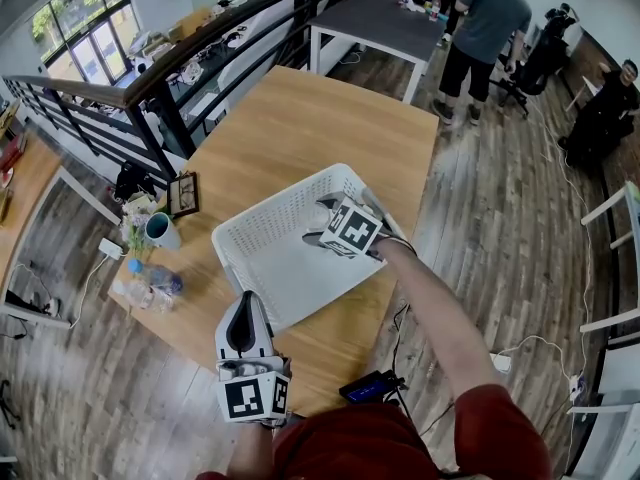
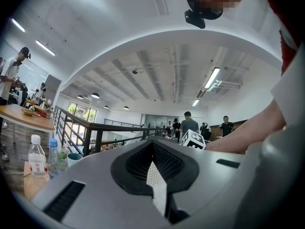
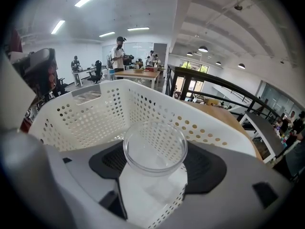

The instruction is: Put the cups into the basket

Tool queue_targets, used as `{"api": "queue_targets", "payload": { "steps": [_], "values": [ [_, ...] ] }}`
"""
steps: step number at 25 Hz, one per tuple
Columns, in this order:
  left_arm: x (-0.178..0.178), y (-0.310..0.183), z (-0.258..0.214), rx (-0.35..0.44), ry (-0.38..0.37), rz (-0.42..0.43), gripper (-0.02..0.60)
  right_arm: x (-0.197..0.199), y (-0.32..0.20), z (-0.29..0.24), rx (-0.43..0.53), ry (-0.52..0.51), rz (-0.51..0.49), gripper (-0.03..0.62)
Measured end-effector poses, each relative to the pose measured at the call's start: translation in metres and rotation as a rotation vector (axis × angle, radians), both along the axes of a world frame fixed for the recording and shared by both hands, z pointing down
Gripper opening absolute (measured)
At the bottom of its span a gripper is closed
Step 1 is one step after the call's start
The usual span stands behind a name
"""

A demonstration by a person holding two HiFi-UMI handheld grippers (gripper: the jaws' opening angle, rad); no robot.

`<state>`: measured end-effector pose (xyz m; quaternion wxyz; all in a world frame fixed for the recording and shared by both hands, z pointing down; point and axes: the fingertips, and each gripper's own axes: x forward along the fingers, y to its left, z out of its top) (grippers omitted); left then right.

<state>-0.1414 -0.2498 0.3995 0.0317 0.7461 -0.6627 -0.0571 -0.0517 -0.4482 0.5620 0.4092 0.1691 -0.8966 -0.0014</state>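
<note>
Jaws of our right gripper [image 1: 328, 213] were closed on a clear plastic cup [image 3: 155, 149], which sat between them with one round end toward the camera. Around the cup we saw the perforated walls of the white basket [image 3: 90, 113] on three sides, so the cup was already inside the basket, over its floor. We could not tell whether it touched the floor. We judged that the release needed only a short way downward, and the right gripper was the nearer one for it. Our left gripper [image 1: 244, 313] was well apart, at the near edge of the wooden table [image 1: 300, 118], with its jaws together and nothing between them. A teal cup [image 1: 160, 230] stood outside the basket, on its left.
</note>
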Motion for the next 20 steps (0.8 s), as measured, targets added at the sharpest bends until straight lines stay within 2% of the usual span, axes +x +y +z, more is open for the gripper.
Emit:
{"api": "queue_targets", "payload": {
  "steps": [9, 20],
  "values": [
    [0.0011, -0.0012, 0.0008, -0.002, 0.000, -0.002, 0.000, 0.0065, -0.0028, 0.0032, 0.008, 0.021, -0.006, 0.355],
    [0.0024, -0.0014, -0.0001, 0.001, 0.000, 0.003, 0.000, 0.0095, -0.0065, -0.0066, 0.027, -0.001, 0.013, 0.362]
  ]
}}
